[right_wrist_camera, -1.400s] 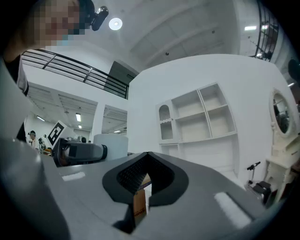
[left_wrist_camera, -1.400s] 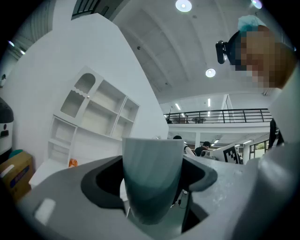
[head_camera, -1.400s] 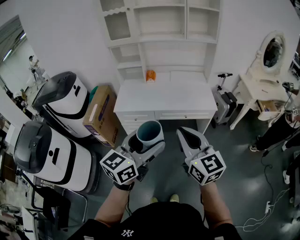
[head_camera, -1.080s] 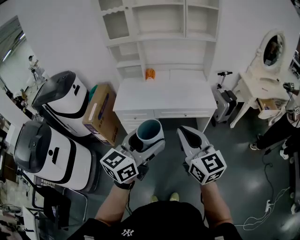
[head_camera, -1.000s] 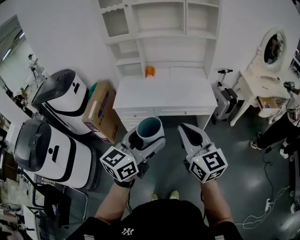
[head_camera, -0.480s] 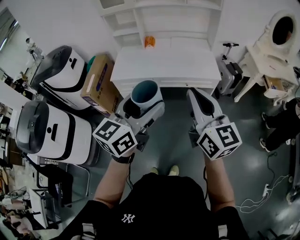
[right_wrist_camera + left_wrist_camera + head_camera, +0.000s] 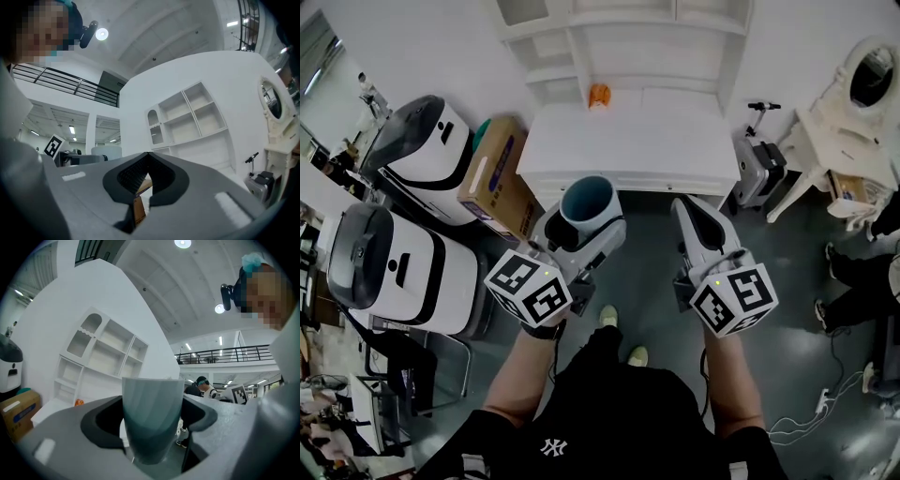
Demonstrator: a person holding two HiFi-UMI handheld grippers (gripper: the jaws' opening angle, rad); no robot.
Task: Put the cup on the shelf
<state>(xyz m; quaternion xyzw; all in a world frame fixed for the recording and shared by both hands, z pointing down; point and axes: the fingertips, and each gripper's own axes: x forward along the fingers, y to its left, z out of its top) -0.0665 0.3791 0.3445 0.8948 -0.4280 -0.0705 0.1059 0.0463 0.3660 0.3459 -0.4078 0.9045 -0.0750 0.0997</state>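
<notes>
A teal cup [image 7: 587, 202] stands upright between the jaws of my left gripper [image 7: 581, 217], which is shut on it. In the left gripper view the cup [image 7: 153, 418] fills the gap between the grey jaws. My right gripper [image 7: 693, 214] is shut with nothing in it, its tips meeting in the right gripper view [image 7: 148, 154]. Both are held over the floor in front of a white desk [image 7: 633, 150]. The white shelf unit [image 7: 623, 37] rises behind the desk, its compartments bare; it also shows in the left gripper view [image 7: 101, 352] and the right gripper view [image 7: 187, 115].
A small orange object [image 7: 599, 94] sits at the back of the desk. Two white-and-grey machines [image 7: 417, 155] and a cardboard box [image 7: 495, 178] stand at the left. A scooter [image 7: 757, 164] and a vanity table with mirror [image 7: 853, 103] stand at the right.
The view has tilted down and the desk has come nearer. Both grippers sit a little higher in the picture, the cup still held. A foot has stepped forward.
</notes>
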